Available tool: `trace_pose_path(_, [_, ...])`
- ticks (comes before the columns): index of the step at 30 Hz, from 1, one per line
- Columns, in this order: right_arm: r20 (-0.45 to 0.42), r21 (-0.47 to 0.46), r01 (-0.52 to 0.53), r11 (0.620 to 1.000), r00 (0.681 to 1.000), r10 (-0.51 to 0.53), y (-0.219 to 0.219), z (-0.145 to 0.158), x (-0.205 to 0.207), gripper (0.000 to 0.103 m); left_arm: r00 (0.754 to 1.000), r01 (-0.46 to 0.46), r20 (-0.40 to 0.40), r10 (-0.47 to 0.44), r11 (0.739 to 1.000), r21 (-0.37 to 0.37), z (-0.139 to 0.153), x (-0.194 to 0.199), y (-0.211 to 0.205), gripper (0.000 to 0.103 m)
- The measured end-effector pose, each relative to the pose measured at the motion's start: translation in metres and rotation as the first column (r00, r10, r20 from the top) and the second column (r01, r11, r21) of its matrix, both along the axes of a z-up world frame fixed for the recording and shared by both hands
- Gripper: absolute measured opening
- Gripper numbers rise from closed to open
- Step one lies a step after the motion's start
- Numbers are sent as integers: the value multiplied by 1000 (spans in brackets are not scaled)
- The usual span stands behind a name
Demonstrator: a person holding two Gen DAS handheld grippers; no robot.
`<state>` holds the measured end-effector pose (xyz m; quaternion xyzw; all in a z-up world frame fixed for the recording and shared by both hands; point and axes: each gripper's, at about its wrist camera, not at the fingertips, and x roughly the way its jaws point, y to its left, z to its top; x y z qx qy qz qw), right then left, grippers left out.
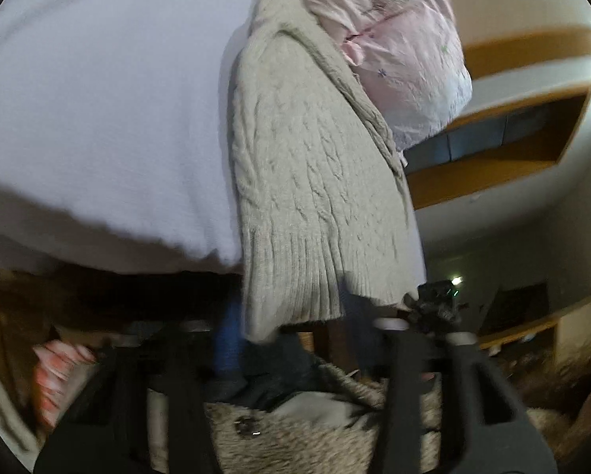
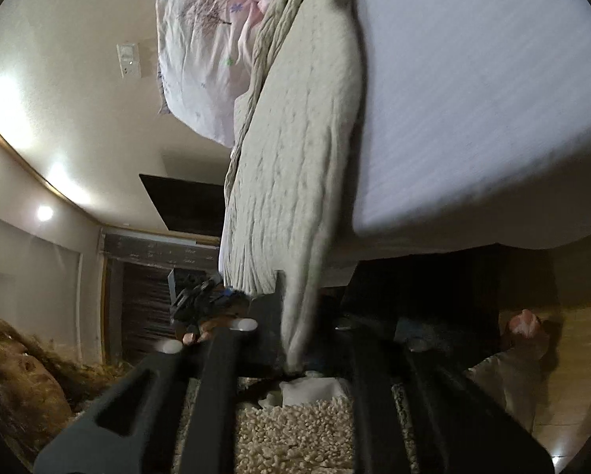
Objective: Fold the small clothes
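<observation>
A cream cable-knit sweater [image 1: 307, 181] lies over the edge of a white bed [image 1: 97, 98], with its ribbed hem hanging down. It also shows in the right wrist view [image 2: 295, 150]. My left gripper [image 1: 291, 335] is at the hem and looks shut on it, though the frame is blurred. My right gripper [image 2: 295, 363] is shut on the hanging lower corner of the sweater. The other gripper [image 1: 433, 308] shows past the hem in each view.
A pink flowered garment [image 1: 406, 51] lies bunched behind the sweater, and shows in the right wrist view [image 2: 208, 51]. Wooden shelves [image 1: 512, 134] line the wall. A dark panel [image 2: 184, 205] hangs on the wall. The person's fuzzy clothing [image 2: 291, 430] fills the bottom of the right view.
</observation>
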<state>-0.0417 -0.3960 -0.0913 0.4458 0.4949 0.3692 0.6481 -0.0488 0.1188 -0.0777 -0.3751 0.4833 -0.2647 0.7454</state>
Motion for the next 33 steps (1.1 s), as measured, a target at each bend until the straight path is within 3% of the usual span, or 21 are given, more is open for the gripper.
trace_pose_path(2, [35, -6, 6, 1000, 999, -6, -2, 13, -1, 7, 999, -34, -14, 33, 997, -66, -3, -3, 0, 7])
trace_pose_path(6, [160, -24, 38, 999, 987, -33, -7, 59, 8, 6, 996, -55, 63, 60, 996, -77, 28, 3, -4, 7])
trace_pose_path(11, [416, -53, 155, 986, 902, -120, -13, 155, 72, 6, 964, -100, 242, 108, 994, -46, 100, 64, 5, 7])
trace_pose_path(13, [482, -22, 210, 977, 859, -174, -13, 182, 111, 6, 928, -176, 323, 186, 983, -58, 132, 107, 15, 7])
trace_pose_path(16, [499, 17, 301, 953, 824, -269, -15, 192, 183, 6, 883, -288, 374, 285, 956, -50, 155, 176, 17, 7])
trace_pose_path(19, [433, -93, 409, 908, 838, -333, -6, 165, 257, 6, 881, -339, 367, 298, 939, 52, 147, 248, 1, 7])
trace_pose_path(20, [378, -209, 441, 873, 860, -343, 2, 144, 285, 10, 895, -337, 338, 290, 938, 86, 139, 264, -2, 7])
trace_pose_path(21, [312, -325, 447, 833, 882, -352, 8, 123, 306, 18, 926, -313, 261, 273, 941, 125, 123, 287, -6, 7])
trace_pose_path(23, [210, -477, 435, 764, 900, -382, 11, 95, 328, 30, 960, -264, 123, 250, 958, 111, 100, 306, -5, 7])
trace_pose_path(25, [213, -463, 466, 754, 884, -415, 2, 91, 327, 42, 964, -247, 108, 243, 969, 26, 97, 302, 8, 8])
trace_pose_path(26, [237, -454, 495, 741, 869, -435, -2, 95, 323, 67, 960, -253, 133, 247, 967, 26, 103, 294, 15, 19])
trace_pose_path(27, [276, -469, 544, 695, 838, -470, -7, 104, 316, 93, 951, -268, 167, 259, 963, 32, 111, 286, 25, 48])
trace_pose_path(28, [321, -455, 585, 671, 811, -490, -12, 113, 307, 96, 942, -290, 185, 278, 956, 37, 118, 282, 34, 62])
trace_pose_path(29, [348, -429, 596, 679, 802, -485, -14, 118, 300, 96, 929, -325, 200, 311, 945, 44, 122, 279, 45, 76])
trace_pose_path(30, [361, -402, 587, 703, 807, -467, -14, 123, 295, 96, 922, -350, 201, 331, 934, 68, 123, 272, 57, 76])
trace_pose_path(32, [358, -377, 565, 734, 820, -447, -13, 127, 286, 96, 938, -333, 138, 317, 936, 112, 111, 274, 63, 73])
trace_pose_path(33, [353, -369, 550, 749, 829, -434, -13, 127, 285, 96, 946, -319, 100, 308, 939, 130, 103, 276, 62, 68])
